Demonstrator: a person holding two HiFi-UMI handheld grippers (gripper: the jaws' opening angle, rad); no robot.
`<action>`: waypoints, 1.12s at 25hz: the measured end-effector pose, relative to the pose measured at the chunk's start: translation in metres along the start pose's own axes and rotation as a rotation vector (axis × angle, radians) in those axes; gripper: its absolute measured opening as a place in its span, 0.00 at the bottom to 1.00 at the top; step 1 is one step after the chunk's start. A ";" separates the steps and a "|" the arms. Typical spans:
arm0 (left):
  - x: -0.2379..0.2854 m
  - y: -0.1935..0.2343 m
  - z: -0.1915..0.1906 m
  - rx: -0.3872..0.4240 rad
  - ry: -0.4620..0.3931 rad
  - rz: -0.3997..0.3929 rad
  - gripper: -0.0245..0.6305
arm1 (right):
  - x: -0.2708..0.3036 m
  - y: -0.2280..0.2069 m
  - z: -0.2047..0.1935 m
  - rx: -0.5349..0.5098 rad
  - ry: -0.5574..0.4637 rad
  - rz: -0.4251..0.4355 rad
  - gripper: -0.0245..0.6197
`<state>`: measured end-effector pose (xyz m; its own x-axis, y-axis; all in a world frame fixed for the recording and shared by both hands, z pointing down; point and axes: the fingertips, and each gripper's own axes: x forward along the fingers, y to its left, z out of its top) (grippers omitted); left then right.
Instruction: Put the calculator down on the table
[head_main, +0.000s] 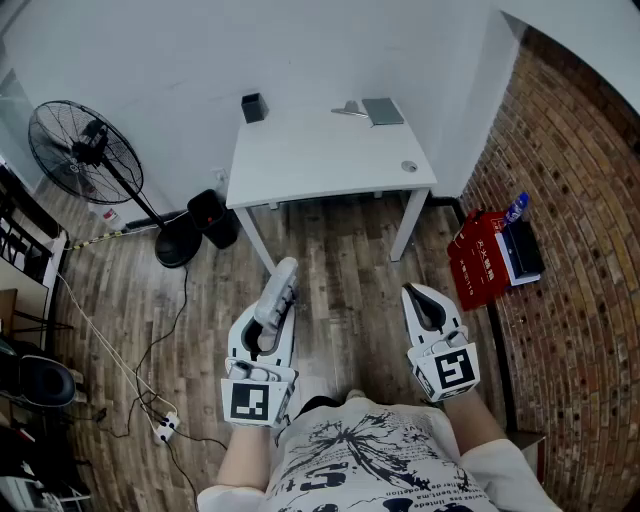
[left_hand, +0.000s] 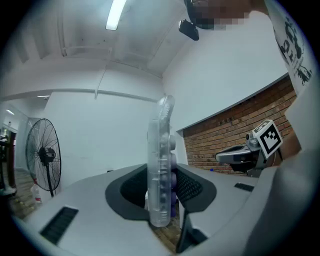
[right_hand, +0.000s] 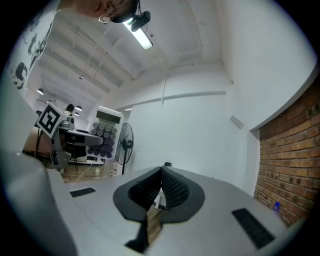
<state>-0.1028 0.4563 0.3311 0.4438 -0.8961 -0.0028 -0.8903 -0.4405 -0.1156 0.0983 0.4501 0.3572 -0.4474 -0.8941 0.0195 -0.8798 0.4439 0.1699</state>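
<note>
My left gripper (head_main: 268, 326) is shut on the calculator (head_main: 280, 285), a clear-cased one with purple keys. It is held low above the wooden floor, short of the white table (head_main: 330, 160). In the left gripper view the calculator (left_hand: 161, 150) stands edge-on and upright between the pads, reaching well beyond the left gripper (left_hand: 163, 186). My right gripper (head_main: 416, 293) hovers beside it on the right, shut with nothing in it; its tips meet in the right gripper view (right_hand: 161, 173). From there the calculator (right_hand: 101, 133) shows its display and round keys at the left.
On the table lie a black box (head_main: 253, 107), a grey flat pad (head_main: 383, 111) and a small round item (head_main: 409, 166). A standing fan (head_main: 85, 150) and black bin (head_main: 213, 218) are left of it. A red bag (head_main: 478, 262) leans on the brick wall (head_main: 580, 200).
</note>
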 end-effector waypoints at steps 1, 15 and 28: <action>0.001 -0.001 0.000 0.000 -0.001 0.000 0.25 | 0.000 -0.001 -0.001 -0.001 0.000 -0.001 0.06; 0.014 -0.006 -0.005 -0.020 -0.007 -0.008 0.25 | 0.004 -0.023 -0.005 0.067 -0.002 -0.015 0.06; 0.096 0.046 -0.045 -0.053 0.065 0.012 0.25 | 0.107 -0.048 -0.033 0.066 0.057 0.038 0.06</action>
<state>-0.1051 0.3474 0.3700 0.4272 -0.9021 0.0605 -0.9004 -0.4306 -0.0628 0.0977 0.3316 0.3835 -0.4726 -0.8775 0.0813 -0.8718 0.4790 0.1028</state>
